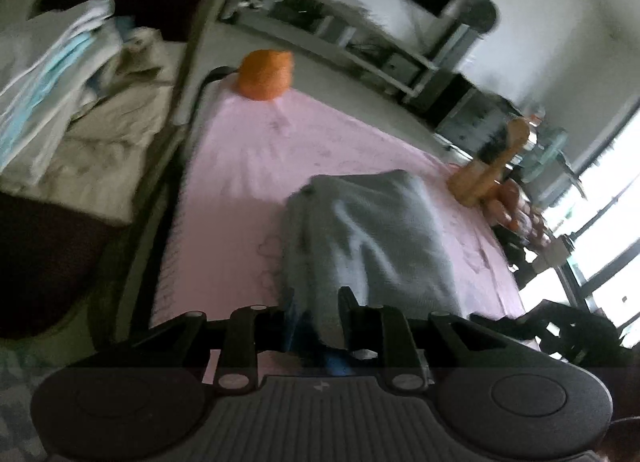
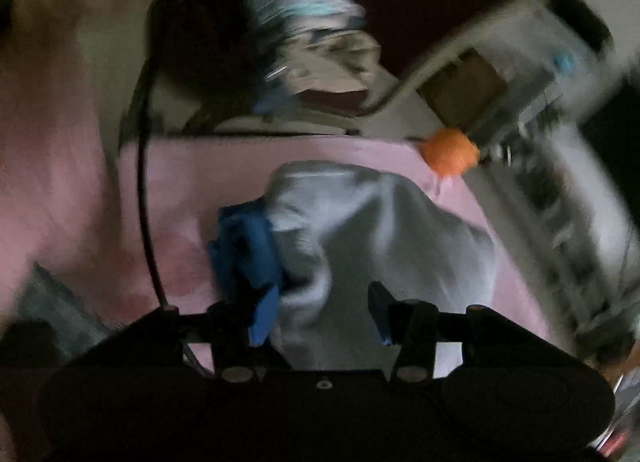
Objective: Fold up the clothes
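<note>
The right gripper (image 2: 324, 312) has its two fingers apart, with the grey cloth (image 2: 376, 229) between them. A blue cloth (image 2: 244, 246) lies bunched by the left finger. Both rest on a pink sheet (image 2: 180, 169). An orange ball (image 2: 450, 155) sits at the far corner. The picture is blurry.

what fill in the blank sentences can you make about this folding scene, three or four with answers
1. The grey garment lies on a ______ cloth that covers the surface.
2. The round object at the far corner of that cloth is ______ in colour.
3. In the right wrist view, the fabric bunched against the grey garment's left edge is ______.
4. The right gripper has its fingers ______, with grey fabric between them.

Missing words: pink; orange; blue; apart
</note>
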`<action>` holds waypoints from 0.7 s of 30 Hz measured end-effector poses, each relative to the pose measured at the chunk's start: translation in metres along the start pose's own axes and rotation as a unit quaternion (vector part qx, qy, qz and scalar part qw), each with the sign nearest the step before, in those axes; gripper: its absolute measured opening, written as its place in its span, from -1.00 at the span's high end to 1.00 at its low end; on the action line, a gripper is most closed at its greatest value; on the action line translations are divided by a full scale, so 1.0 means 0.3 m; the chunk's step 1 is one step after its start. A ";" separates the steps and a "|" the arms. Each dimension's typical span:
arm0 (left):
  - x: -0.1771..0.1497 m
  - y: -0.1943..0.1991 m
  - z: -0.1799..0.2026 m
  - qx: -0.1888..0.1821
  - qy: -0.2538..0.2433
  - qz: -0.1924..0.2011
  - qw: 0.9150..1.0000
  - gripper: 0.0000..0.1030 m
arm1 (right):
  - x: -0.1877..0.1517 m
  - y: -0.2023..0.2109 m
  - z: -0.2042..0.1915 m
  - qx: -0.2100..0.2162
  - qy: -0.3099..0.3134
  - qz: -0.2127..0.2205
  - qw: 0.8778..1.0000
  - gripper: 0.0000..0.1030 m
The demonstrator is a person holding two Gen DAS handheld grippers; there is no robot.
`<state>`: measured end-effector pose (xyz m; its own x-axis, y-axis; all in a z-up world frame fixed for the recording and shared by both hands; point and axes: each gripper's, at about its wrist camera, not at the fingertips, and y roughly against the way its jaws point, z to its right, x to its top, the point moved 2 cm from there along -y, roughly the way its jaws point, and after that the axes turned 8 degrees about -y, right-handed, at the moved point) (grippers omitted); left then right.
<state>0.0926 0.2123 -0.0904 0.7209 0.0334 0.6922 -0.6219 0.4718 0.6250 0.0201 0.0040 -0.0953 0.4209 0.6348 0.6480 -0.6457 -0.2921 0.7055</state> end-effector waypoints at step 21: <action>-0.084 -0.175 0.185 0.097 -0.208 -0.066 0.971 0.72 | -0.161 -0.138 0.360 -0.027 -0.337 -0.081 0.938 0.59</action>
<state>0.0902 0.1376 -0.1206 0.6369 -0.3941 0.6626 -0.6082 0.2714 0.7460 0.0952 -0.0917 -0.1249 0.8115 0.0654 0.5807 -0.5623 -0.1833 0.8064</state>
